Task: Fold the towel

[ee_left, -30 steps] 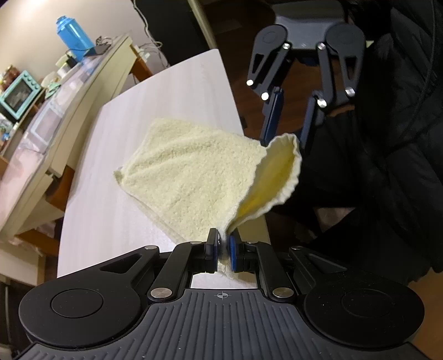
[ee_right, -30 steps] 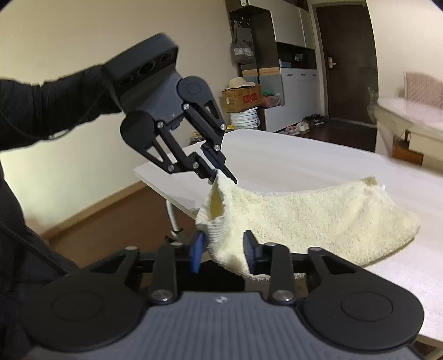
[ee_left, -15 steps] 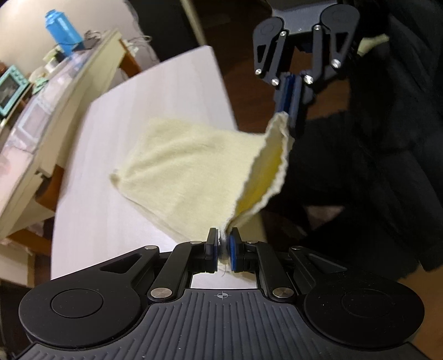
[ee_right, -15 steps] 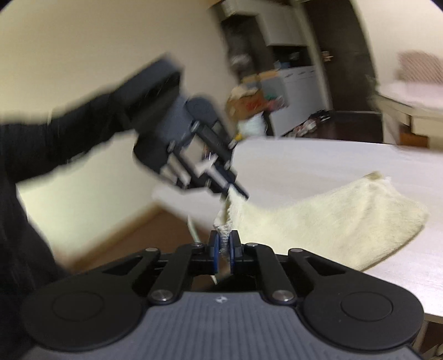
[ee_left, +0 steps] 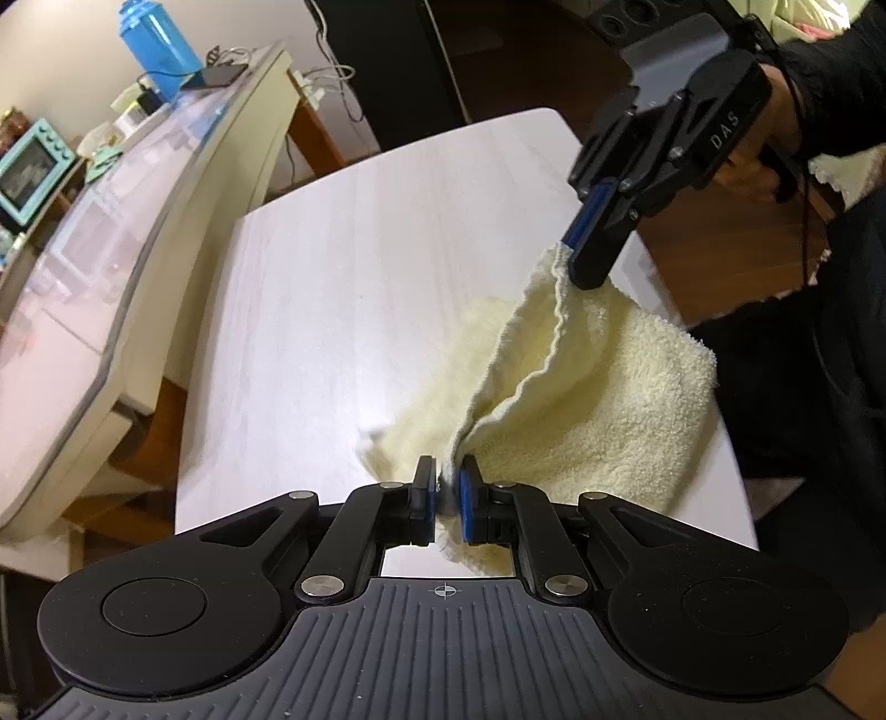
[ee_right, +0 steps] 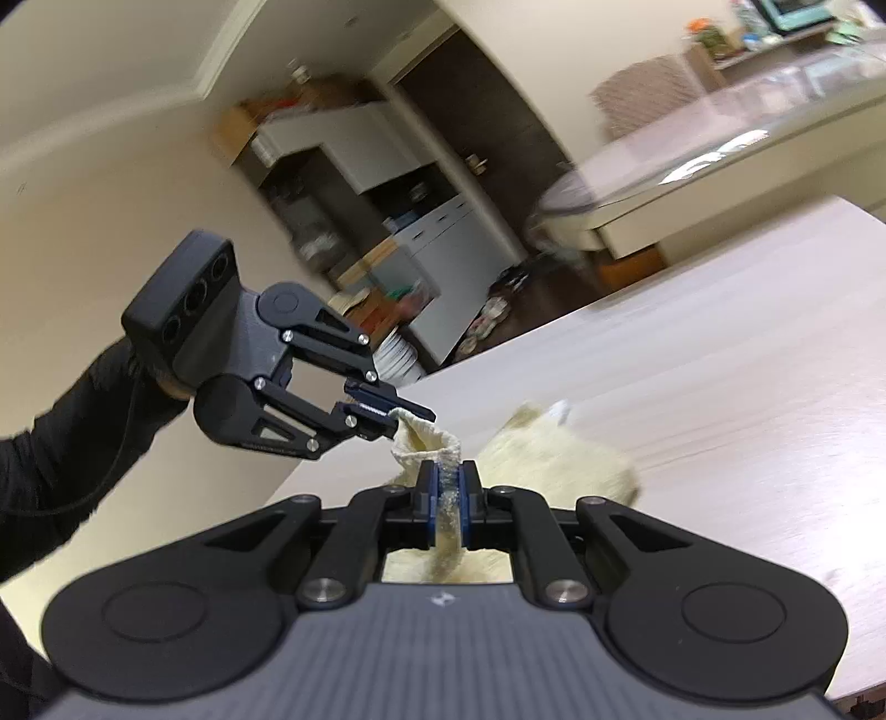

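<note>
- Far left of the left tool, well apart from it: a blue bottle (ee_left: 160,50), a small teal oven-like box (ee_left: 30,160) and a glass-topped side table (ee_left: 111,221) bearing them.
- Ahead of the left tool: the pale wood-grain table (ee_left: 360,277), bare on its left half.
- Left tool (ee_left: 447,476): narrow, pinched on a corner of the towel (ee_left: 609,399), cloth gathered between the blue pads; pointing steeply down toward the table.
- Towel: pale yellow terry, lifted at two corners, hanging as an open pocket just ahead and right of the left tool, its hemmed edge running in a sagging curve from one tool up to the other; lower part draped onto the table near the right edge, part of it blurred.
- Right tool (ee_left: 587,266): up and right of the left tool, narrow as well, gripping the far corner of the towel; jaws just closed down from a wider gap, with towel edge between them.
- From the right wrist view: strip of towel squeezed between the blue pads, left tool off to the upper left, near but apart, towel bridging the two.
- Far right in the left wrist view: a hand (ee_left: 775,127) and black sleeve (ee_left: 847,83) behind the right tool.
</note>
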`<state>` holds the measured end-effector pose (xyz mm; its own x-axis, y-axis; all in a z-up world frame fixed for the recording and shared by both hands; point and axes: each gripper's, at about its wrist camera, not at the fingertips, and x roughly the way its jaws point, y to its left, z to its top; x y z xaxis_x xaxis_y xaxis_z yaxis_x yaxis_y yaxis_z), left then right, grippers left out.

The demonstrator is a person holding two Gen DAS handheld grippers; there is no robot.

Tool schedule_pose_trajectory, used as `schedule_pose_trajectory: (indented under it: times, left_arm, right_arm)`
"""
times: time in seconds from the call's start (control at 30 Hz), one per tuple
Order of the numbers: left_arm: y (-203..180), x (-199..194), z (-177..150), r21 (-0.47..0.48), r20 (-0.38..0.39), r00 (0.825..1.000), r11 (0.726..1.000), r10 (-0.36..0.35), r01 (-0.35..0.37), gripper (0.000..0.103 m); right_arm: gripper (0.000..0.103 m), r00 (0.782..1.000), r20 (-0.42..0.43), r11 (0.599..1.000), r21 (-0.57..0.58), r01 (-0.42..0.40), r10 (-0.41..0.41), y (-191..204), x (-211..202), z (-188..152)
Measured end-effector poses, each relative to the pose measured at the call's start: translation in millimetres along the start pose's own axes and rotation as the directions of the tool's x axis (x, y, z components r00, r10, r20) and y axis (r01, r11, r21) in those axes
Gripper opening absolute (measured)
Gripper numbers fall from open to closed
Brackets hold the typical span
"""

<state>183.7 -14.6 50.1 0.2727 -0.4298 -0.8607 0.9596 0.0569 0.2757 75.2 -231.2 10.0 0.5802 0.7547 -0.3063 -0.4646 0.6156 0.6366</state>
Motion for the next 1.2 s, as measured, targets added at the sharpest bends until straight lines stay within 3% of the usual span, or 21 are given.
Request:
schedule_pose_trajectory:
  times: [0.3,0.47,0.57,0.77,0.97,1.07,1.2]
  left_arm:
    - [26,42,3,-0.034,-0.03,0.999,0.999,-0.028,0.027,0.016]
    - [35,47,-4,-0.104,-0.016,1.0,0.994,-0.011,0.01,0.035]
    - [43,44,-8,-0.159,0.008,1.0,0.987,0.013,-0.011,0.039]
    - [53,47,-16,-0.25,0.034,0.997,0.966,0.072,-0.061,0.041]
    - [55,50,-16,-0.282,0.052,0.992,0.954,0.116,-0.096,0.048]
    - [50,38,-16,-0.301,0.052,0.987,0.945,0.154,-0.131,0.051]
    - [36,11,-25,-0.342,0.059,0.973,0.92,0.221,-0.189,0.059]
  right_arm:
    - [0.008,0.996,-0.016,0.994,0.059,0.09,-0.089,-31,5,-4]
    - [0.018,0.989,-0.028,0.989,0.024,0.149,-0.148,-33,4,-3]
    - [0.021,0.983,0.0,0.983,0.001,0.182,-0.182,-31,-4,-1]
    - [0.025,0.983,0.014,0.978,-0.102,0.182,-0.181,-15,0,1]
    - [0.026,0.954,-0.035,0.926,-0.255,0.279,-0.297,-2,12,-7]
    - [0.026,0.954,-0.028,0.919,-0.277,0.279,-0.298,3,5,-7]
    - [0.027,0.978,-0.024,0.917,-0.354,0.185,-0.206,27,-16,-9]
